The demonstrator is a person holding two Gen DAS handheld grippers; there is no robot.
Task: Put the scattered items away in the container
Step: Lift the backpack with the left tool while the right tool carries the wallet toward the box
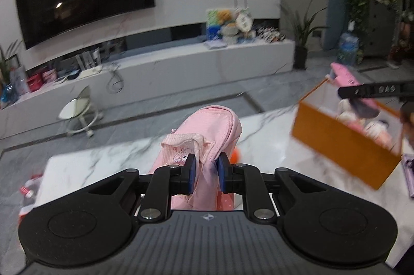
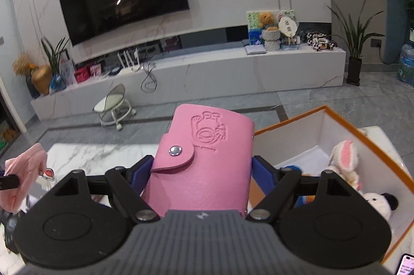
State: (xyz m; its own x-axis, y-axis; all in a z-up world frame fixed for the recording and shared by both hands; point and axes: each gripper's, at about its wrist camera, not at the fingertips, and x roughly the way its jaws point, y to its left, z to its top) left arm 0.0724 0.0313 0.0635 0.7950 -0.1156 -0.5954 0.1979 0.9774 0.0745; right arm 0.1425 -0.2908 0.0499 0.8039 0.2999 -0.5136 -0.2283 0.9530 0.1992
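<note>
My left gripper [image 1: 205, 167] is shut on a pale pink fabric pouch [image 1: 207, 130] and holds it above the white marble table [image 1: 103, 166]. The pouch also shows at the left edge of the right wrist view [image 2: 26, 171]. My right gripper [image 2: 200, 171] is shut on a pink leather card wallet [image 2: 204, 158] with a metal snap, held just left of the orange box [image 2: 375, 140]. The box has white inner walls and holds plush toys [image 2: 346, 163]. In the left wrist view the box [image 1: 336, 145] stands at the right, with the wallet [image 1: 344, 74] above it.
An orange item [image 1: 235, 154] lies on the table behind the pouch. A plastic bottle [image 1: 28, 195] is at the table's left edge. A phone [image 2: 406, 264] lies at the bottom right. A small stool [image 2: 113, 107] and a TV bench [image 2: 207, 73] stand beyond the table.
</note>
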